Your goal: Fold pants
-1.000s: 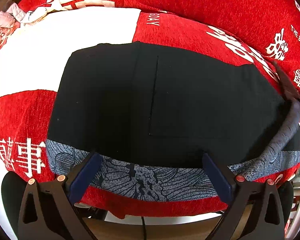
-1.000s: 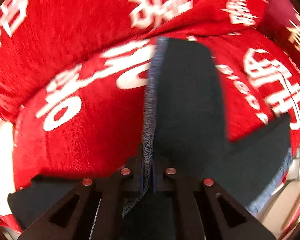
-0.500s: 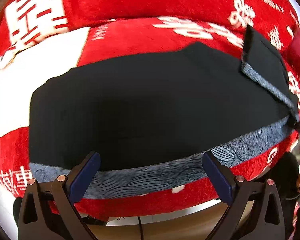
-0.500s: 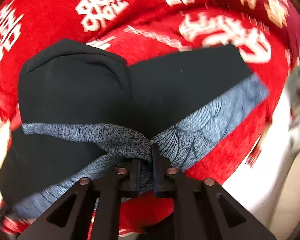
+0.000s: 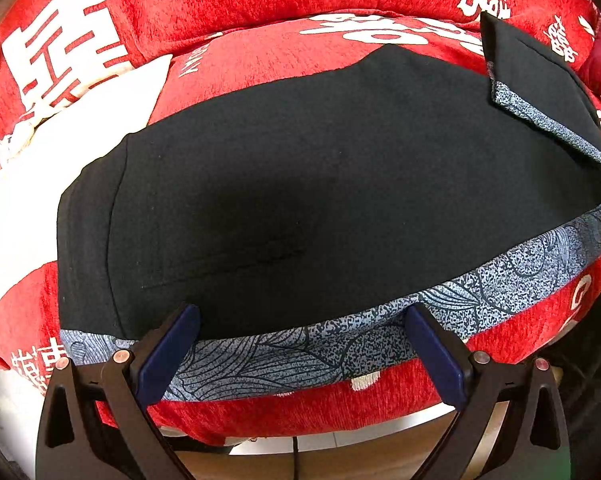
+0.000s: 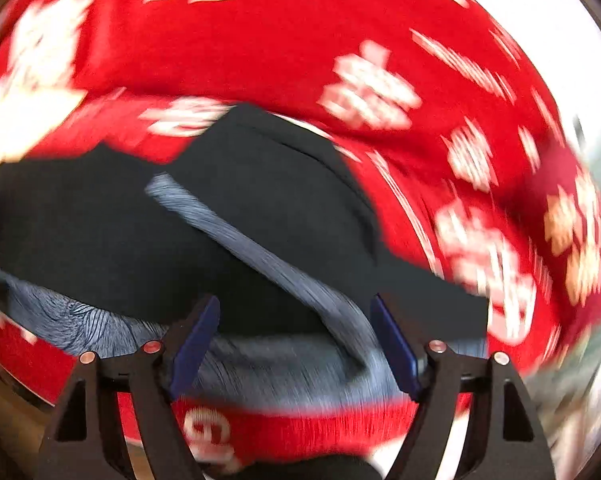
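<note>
Pants: black, with a blue-grey patterned band along the near edge, spread over a red cushion with white characters. They lie directly ahead of both hand-held grippers and just past their fingertips. One end is turned back over the rest; from the left wrist view this flap sits far to the right.

Left hand-held gripper: jaws wide, nothing between the pads, poised over the patterned band.

Right hand-held gripper: jaws have just been opening; they now stand wide, with the band of the folded end lying between them but no pad pressing on it. View is motion-blurred.

Handling, as judgement: cloth looks light, thin and limp, drapes to the cushion's curve, will sag and slide when lifted. Not fragile. Band edge looks thicker and firmer, likely the best place to pinch. Taking both corners of one end at once should keep layers aligned; a single pinch mid-panel risks lifting only the top layer.
</note>
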Demonstrator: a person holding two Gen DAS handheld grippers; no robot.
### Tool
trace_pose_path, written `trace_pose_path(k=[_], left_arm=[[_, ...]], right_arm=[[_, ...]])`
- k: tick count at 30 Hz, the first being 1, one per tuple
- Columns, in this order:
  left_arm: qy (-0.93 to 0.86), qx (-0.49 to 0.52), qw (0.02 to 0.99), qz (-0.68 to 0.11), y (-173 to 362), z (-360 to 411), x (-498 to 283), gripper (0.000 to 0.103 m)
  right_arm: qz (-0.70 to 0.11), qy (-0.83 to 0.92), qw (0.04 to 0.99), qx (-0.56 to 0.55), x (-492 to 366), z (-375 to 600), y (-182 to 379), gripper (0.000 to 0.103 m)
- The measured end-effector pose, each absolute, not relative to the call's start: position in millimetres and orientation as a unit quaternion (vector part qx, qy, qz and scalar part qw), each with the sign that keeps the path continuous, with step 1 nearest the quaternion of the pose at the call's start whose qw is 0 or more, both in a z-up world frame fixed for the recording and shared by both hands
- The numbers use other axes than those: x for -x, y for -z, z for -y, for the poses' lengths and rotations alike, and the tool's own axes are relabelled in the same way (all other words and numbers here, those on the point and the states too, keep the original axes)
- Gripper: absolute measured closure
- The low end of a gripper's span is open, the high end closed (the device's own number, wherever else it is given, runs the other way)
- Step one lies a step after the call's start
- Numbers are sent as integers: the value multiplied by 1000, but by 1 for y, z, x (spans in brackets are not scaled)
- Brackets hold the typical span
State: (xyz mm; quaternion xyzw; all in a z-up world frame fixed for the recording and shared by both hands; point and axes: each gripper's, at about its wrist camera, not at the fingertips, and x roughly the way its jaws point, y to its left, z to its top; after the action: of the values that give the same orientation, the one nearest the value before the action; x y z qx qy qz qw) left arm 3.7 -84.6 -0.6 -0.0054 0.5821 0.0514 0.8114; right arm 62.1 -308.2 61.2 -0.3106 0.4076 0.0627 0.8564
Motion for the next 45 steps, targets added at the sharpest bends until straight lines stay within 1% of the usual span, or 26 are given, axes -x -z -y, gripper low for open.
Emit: trace_pose_path(k=[1,3,5,6,7,8,11,15,19,23,26,27,28,29,30,31,32,33,34,36,38,40,41,42,44,45], left_arm=[[-50,9,811,-583,0,83,-3,1],[-48,15,810,-584,1,80,-2,1],[-48,13,810,-585,1,79,-2,1],[-48,12,810,-585,2,79,-1,1],[-49,10,810,-585,2,78,-2,1],[-50,9,809,-586,3,78,-2,1],[-54,4,807,-589,4,78,-5,1],[-53,14,804,-592,2,75,-7,1],[-55,35,801,-595,-1,71,-9,1],[-54,50,800,-596,-3,71,-11,1],[-56,59,797,-598,-4,70,-13,1],[-56,61,796,-599,-4,69,-14,1],[-56,64,795,-600,-4,68,-14,1],[-57,69,794,-601,-5,67,-15,1],[-58,73,793,-602,-5,66,-14,1],[-58,75,792,-603,-6,65,-15,1],[-60,77,791,-604,-6,64,-16,1],[-61,78,790,-605,-6,65,-16,1],[-62,77,790,-605,-5,66,-16,1],[-64,75,790,-605,-5,70,-16,1],[-64,68,791,-605,-5,75,-18,1],[-58,64,793,-604,-7,81,-20,1],[-52,65,794,-602,-9,85,-20,1],[-49,66,795,-601,-11,88,-20,1],[-41,60,800,-596,-16,95,-21,1],[-37,57,801,-594,-18,98,-23,1]], right_arm=[[-408,-56,841,350,-75,295,-46,22],[-413,-51,825,383,-90,288,-28,23],[-406,-65,829,379,-102,291,-24,23],[-411,-75,833,363,-105,292,-29,41],[-433,-81,832,338,-112,301,-31,62],[-450,-81,831,317,-118,311,-33,96],[-458,-84,858,218,-119,351,-56,96],[-421,-51,898,118,-102,410,-93,96],[-398,-12,917,-32,-87,498,-111,96],[-429,10,888,-166,-84,582,-72,96],[-453,-13,852,-262,-83,621,-31,93],[-452,-18,850,-271,-82,624,-26,89],[-448,-20,849,-279,-80,627,-22,88],[-445,-21,846,-293,-79,632,-19,78],[-442,-21,844,-303,-78,636,-17,62],[-428,-23,844,-322,-77,643,-18,52],[-411,-22,848,-333,-75,648,-20,36],[-389,-19,855,-343,-73,654,-25,27],[-379,-19,857,-348,-73,656,-26,26],[-372,-17,856,-359,-81,664,-28,26],[-392,-1,848,-357,-92,669,-22,26],[-405,8,841,-358,-96,674,-18,36],[-405,18,846,-345,-97,675,-22,60],[-407,17,846,-343,-97,676,-25,87],[-396,18,853,-340,-93,677,-40,94],[-388,21,862,-325,-91,675,-50,95]])
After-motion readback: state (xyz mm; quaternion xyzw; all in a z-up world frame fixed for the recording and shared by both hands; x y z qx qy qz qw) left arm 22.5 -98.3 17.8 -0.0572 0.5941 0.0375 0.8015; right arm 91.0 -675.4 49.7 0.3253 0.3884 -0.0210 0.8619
